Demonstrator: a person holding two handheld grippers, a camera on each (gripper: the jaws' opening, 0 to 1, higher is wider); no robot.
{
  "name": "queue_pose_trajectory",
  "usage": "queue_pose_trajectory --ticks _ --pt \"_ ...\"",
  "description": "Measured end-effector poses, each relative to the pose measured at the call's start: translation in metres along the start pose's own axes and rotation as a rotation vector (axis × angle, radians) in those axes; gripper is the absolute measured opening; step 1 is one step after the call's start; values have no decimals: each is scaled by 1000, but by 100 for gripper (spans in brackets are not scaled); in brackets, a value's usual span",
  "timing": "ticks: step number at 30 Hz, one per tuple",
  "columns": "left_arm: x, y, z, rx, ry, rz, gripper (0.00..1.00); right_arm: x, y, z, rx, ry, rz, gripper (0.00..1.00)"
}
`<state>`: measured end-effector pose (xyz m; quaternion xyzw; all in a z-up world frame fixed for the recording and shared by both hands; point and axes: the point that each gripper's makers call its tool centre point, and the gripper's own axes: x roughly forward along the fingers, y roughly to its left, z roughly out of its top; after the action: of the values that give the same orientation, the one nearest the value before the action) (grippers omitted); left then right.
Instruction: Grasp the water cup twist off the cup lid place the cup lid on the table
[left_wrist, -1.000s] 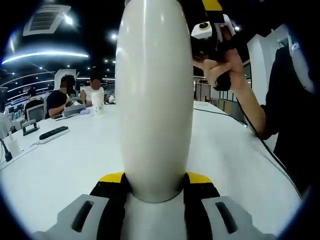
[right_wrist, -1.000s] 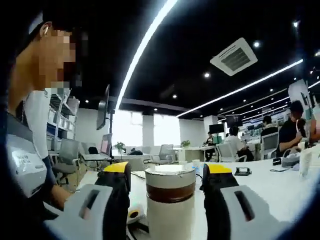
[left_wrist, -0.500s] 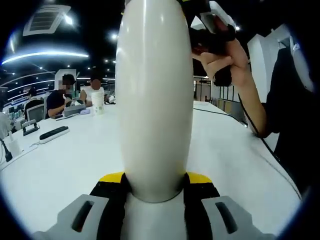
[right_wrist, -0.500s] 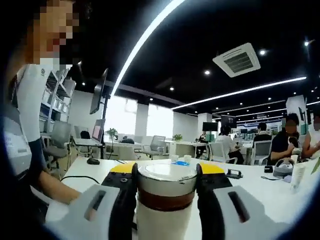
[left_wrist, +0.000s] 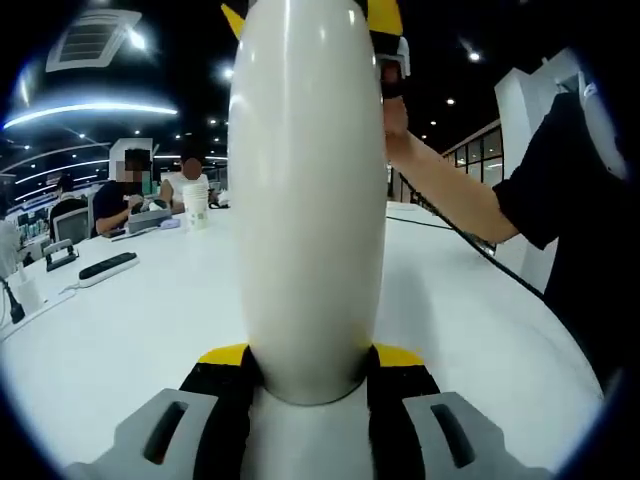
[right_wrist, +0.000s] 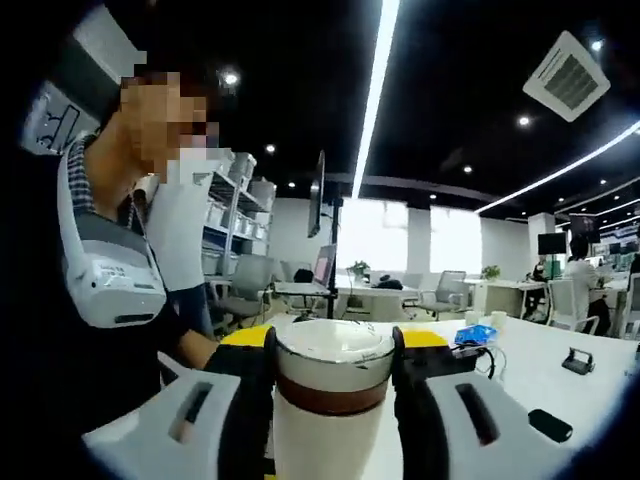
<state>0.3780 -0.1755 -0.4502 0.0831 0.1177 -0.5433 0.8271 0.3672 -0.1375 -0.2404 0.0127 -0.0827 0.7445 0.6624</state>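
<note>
No legible brand or label on the water cup (left_wrist: 308, 200); markings on the pale panel at upper left of the right gripper view are too blurred to read.

Surface: white table (left_wrist: 120, 330), glossy, extending behind the cup. On it, left of the cup in the left gripper view: a dark flat device (left_wrist: 107, 266) and a paper cup (left_wrist: 195, 212) farther back near two seated people (left_wrist: 150, 190). Room: open-plan office, dark ceiling, linear light strips (right_wrist: 378, 80), ceiling vent (right_wrist: 568, 75), desks and chairs, bright windows behind the cup in the right gripper view.

Cup body: smooth, off-white, rounded, upright between the jaws of the left gripper (left_wrist: 308, 385), whose yellow-tipped black jaws press against both sides of its lower body — clamped on it. Cup lid (right_wrist: 334, 352): off-white cap with a brown band below, sitting on the cup top. The right gripper (right_wrist: 333, 365) has its jaws closed against both sides of the lid, gripping it; in the left gripper view its yellow tips show at the cup's top, with a person's forearm (left_wrist: 445, 190) reaching in from the right of the cup.
</note>
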Motion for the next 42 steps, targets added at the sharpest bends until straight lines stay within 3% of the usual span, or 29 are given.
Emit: queue_pose_trajectory --ticks 4,8,11,14,17,20,23,26,29,34,36,40,42 --pt "0 1 0 0 0 -1 46 1 1 -1 19 -5 62 49" --pt "0 1 -1 0 0 -1 46 -2 -2 -1 62 -18 9 49" --pt "0 2 -1 0 -1 -3 46 -6 -11 -6 56 -4 -125 61" --pt "0 1 -1 1 -1 -4 46 -11 -11 -5 71 -34 -246 68" --pt "0 1 -1 1 -1 -4 46 -14 -4 -3 68 -58 -349 68" --pt "1 1 0 1 -1 -3 46 -18 -1 1 -35 -21 -491 68" --pt "0 2 0 1 -1 -2 46 -19 3 8 -53 -40 -567 67" --pt "0 2 0 1 0 -1 46 -21 2 23 -84 -88 -646 60" --pt "0 1 0 2 0 -1 46 -17 0 24 -73 -90 -671 57" --pt "0 1 0 2 0 0 46 -13 -11 11 -72 -28 -711 55" --pt "0 1 0 2 0 0 46 -16 -14 5 -56 -4 -718 47" --pt "0 1 0 1 0 1 46 -16 -13 7 -50 -5 -687 47" --pt "0 1 0 1 0 1 46 -13 -10 7 -67 2 -636 46"
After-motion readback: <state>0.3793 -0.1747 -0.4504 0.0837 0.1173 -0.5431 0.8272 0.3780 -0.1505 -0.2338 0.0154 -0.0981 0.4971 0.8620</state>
